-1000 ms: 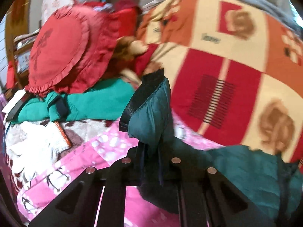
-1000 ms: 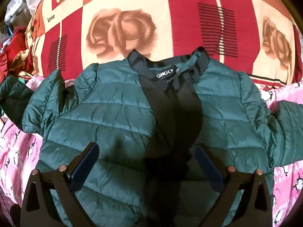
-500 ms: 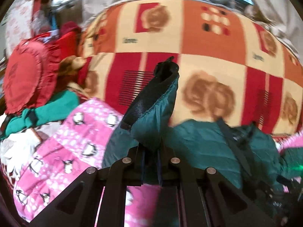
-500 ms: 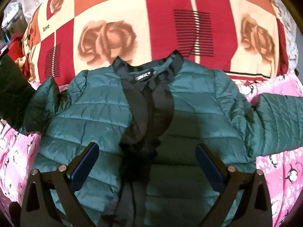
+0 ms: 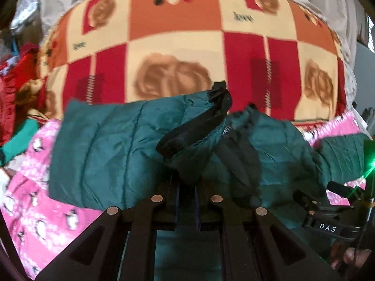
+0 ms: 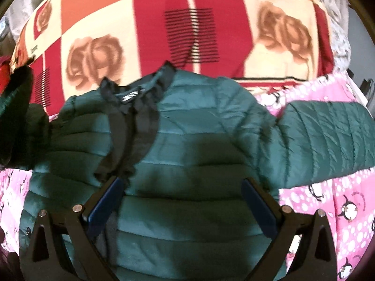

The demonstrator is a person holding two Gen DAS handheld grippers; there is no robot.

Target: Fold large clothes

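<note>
A dark green quilted jacket with black collar and placket lies face up on a pink penguin-print sheet. My left gripper is shut on the black-trimmed cuff of the jacket's left sleeve and holds it lifted over the jacket's body. My right gripper is open and empty, hovering over the jacket's chest. The other sleeve lies stretched out to the right. In the left wrist view the right gripper's body shows at the lower right.
A large bundle in red, orange and cream rose-print blanket lies right behind the jacket's collar. Red cushions and clothes and a lighter green garment are piled at the far left.
My left gripper has swung right with the sleeve cuff, carrying it from the bed's left side over the jacket's body. My right gripper has drifted right over the jacket, still open.
</note>
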